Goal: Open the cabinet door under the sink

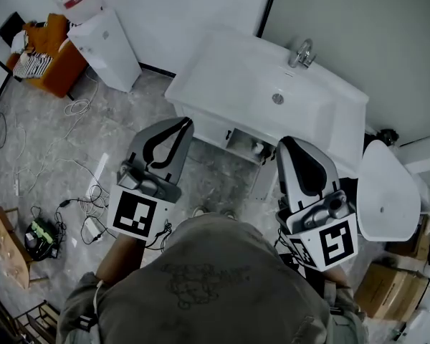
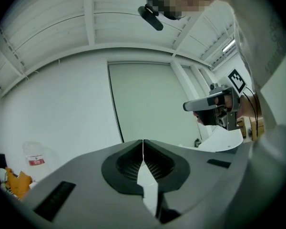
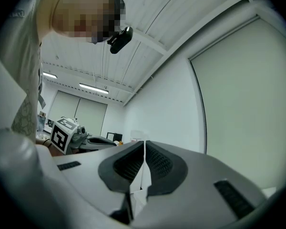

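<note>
I hold both grippers over the grey stone-patterned floor (image 1: pixel 64 156), on the near side of a white sink vanity (image 1: pixel 229 67). My left gripper (image 1: pixel 182 123) (image 2: pixel 143 142) has its jaws pressed together, empty. My right gripper (image 1: pixel 285 143) (image 3: pixel 144 143) is the same. The white cabinet under the sink (image 1: pixel 209 129) lies just beyond both tips, a dark opening (image 1: pixel 244 143) in its front between them.

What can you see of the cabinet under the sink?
The cabinet is white, smooth-faced, standing on the grey marbled floor under a white basin with a chrome tap. From steeply above only its front shows. A compartment near the middle looks open, small items inside. The left gripper and right gripper, both shut, are held clear of it.
</note>
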{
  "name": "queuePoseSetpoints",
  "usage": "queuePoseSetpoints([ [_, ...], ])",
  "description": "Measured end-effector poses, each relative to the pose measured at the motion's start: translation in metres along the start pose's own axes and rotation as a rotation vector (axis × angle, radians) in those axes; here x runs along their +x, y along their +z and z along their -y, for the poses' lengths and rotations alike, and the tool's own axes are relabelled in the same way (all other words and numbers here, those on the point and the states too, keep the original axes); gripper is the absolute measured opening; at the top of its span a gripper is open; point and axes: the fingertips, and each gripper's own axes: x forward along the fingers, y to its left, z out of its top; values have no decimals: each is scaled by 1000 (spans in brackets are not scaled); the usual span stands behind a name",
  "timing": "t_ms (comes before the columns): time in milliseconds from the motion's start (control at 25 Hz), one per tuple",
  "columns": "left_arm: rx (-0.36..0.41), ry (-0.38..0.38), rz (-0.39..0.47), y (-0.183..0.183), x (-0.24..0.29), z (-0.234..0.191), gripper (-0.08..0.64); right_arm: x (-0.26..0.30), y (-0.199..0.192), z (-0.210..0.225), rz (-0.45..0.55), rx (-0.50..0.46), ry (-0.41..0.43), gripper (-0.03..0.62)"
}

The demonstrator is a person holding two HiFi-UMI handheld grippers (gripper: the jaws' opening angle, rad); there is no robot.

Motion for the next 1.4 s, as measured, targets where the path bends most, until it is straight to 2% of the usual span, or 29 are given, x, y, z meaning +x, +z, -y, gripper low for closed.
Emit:
queuePoseSetpoints([
  [360, 6, 10, -45, -27, -11, 15, 20, -2, -44, -14, -65, 30, 21, 32],
  [600, -44, 8, -71, -42, -11, 25, 20, -9, -70, -14, -123, 66, 8, 32],
  [1400, -43, 17, -77, -38, -18, 37, 20, -29, -55, -14, -98, 50, -12, 32],
])
